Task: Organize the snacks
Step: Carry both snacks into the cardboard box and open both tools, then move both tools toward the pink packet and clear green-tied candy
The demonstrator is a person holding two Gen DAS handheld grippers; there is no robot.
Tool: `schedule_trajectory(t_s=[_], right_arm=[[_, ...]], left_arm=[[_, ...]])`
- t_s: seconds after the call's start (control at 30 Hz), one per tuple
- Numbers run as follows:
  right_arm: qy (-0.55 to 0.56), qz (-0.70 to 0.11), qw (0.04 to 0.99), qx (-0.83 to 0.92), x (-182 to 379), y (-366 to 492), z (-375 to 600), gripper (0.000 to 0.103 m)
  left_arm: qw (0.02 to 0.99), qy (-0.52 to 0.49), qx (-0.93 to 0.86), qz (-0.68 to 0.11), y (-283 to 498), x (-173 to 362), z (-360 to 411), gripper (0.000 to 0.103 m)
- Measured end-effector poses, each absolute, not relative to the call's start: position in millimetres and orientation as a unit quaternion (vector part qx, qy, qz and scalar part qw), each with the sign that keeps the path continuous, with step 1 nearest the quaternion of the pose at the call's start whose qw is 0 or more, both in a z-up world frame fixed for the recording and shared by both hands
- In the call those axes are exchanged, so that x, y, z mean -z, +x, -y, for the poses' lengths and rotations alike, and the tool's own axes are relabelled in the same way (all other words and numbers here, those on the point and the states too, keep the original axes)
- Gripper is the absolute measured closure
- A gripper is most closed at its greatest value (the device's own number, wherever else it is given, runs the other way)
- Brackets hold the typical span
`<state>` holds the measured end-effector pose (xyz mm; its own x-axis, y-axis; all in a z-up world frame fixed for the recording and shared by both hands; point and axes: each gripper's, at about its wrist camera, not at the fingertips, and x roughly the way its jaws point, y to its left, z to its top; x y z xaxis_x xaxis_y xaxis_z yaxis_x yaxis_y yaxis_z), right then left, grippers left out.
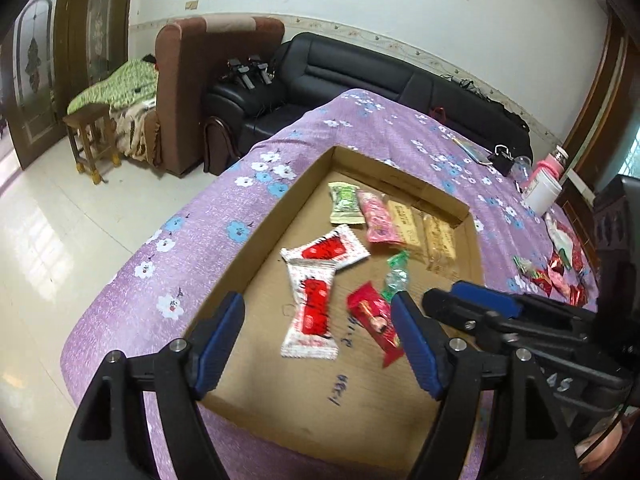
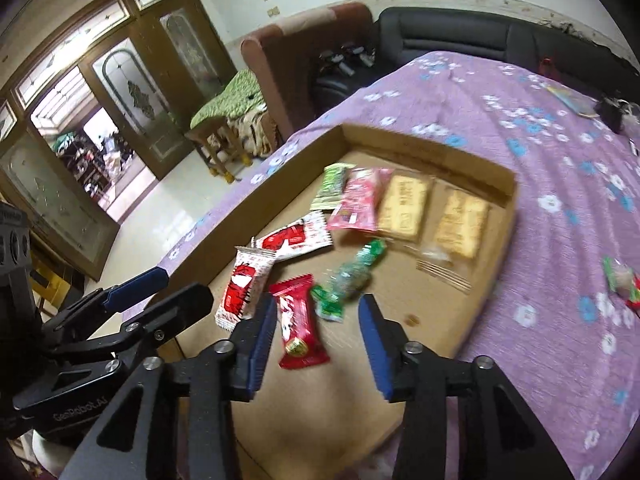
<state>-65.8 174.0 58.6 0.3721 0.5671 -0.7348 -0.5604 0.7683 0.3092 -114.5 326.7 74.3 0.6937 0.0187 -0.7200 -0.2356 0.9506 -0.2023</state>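
Note:
A shallow cardboard tray (image 1: pixel 280 220) (image 2: pixel 260 196) lies on a purple flowered cloth. At its far end a green packet (image 1: pixel 344 202), a pink packet (image 1: pixel 374 216) and two biscuit packets (image 1: pixel 404 220) lie in a row. Nearer lie two white-and-red packets (image 1: pixel 312 312) (image 2: pixel 244 288), a red packet (image 1: pixel 374 320) (image 2: pixel 298 320) and a green twisted candy (image 1: pixel 396 276) (image 2: pixel 352 276), blurred in the right wrist view. My left gripper (image 1: pixel 318 304) hangs open above one white-and-red packet. My right gripper (image 2: pixel 319 302) (image 1: pixel 472 300) is open over the red packet, gripping nothing.
Several loose wrapped snacks (image 1: pixel 552 276) (image 2: pixel 620 280) lie on the cloth right of the tray. A white cup with a pink lid (image 1: pixel 544 188) and a black clip (image 1: pixel 502 158) stand at the far right. Beyond the table are a black sofa (image 1: pixel 360 68) and a wooden stool (image 1: pixel 90 136).

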Motion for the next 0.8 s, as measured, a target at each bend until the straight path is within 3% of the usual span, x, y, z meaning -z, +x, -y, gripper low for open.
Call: schedule_trajectory(t_s=[0.8], right_arm=[[0.088,-0.417,0.877,-0.221,-57,-96,15,0.049]], left_arm=[[0.925,0.027,-0.066,-0.372,-137,-86,-204,0.027]])
